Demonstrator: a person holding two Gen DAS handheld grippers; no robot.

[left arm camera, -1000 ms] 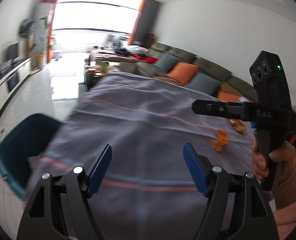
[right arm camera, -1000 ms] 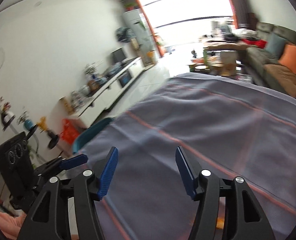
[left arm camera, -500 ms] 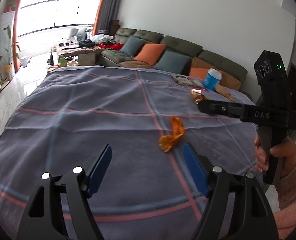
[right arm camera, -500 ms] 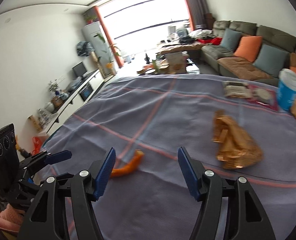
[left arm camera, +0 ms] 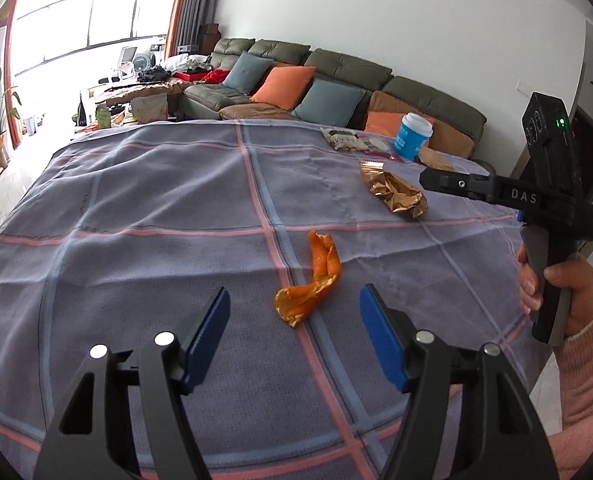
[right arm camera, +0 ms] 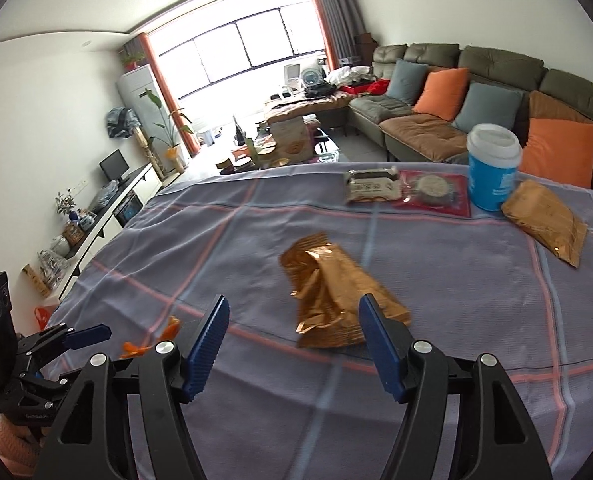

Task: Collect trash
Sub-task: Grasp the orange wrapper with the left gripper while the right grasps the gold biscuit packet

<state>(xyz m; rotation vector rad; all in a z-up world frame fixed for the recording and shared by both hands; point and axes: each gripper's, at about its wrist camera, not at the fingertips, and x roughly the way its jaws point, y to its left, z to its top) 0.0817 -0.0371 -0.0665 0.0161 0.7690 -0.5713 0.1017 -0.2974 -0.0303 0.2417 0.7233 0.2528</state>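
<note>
Trouble could come if the empty, closing left gripper (left arm camera: 294,304) pinches the checked purple-grey tablecloth (left arm camera: 144,208) under the curled orange peel (left arm camera: 310,282) lying ahead of it.

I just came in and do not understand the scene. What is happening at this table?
A person is clearing trash from a table with a claw in each hand. The left claw is closing around an orange peel without touching it. The right claw is open around a crumpled gold wrapper, not gripping it. Nothing is picked up yet.

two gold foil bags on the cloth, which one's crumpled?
The gold bag lying just ahead of the right tool, torn and crushed. The other gold bag lies flat beside the blue cup.
</note>
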